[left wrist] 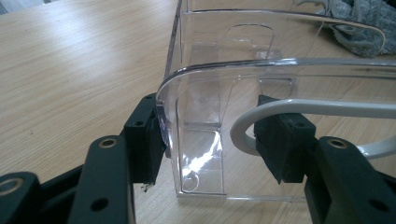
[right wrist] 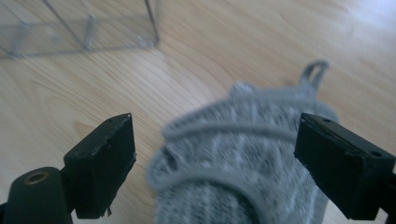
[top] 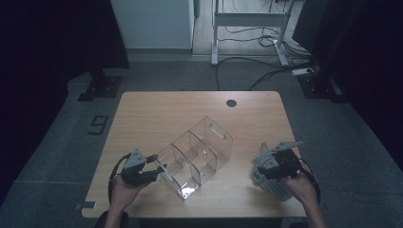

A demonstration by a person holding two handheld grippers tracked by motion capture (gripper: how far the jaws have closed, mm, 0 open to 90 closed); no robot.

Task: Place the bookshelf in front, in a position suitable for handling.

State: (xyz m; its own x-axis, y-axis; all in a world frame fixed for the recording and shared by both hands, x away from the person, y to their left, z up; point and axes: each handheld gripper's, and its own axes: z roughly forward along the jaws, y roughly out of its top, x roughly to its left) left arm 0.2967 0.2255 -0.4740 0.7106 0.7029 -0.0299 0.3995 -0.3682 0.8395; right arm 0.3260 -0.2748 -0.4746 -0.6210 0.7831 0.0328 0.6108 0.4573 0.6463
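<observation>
Toward five o'clock on the surface (top: 142,109), the grey sock (top: 268,175) is lying between the right gripper's (right wrist: 215,158) spread fingers, ungrasped. At seven o'clock, the left gripper (left wrist: 212,140) is clamping the clear organizer's (top: 199,152) wall; its compartments are sitting empty, so loading looks pending.

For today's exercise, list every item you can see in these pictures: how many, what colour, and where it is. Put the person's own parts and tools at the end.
Table: one, light wood, centre of the high view.
Clear organiser: one, see-through plastic with several compartments, lying slantwise on the table's near half.
Grey sock: one, grey knit with a small loop, near the table's right edge.
Cable hole: one, black, far side of the tabletop.
Floor cables: several, dark, beyond the table.
White frame: one, on the floor at the back.
Left gripper: one, black, jaws around the organiser's end wall.
Right gripper: one, black, jaws open either side of the sock.
</observation>
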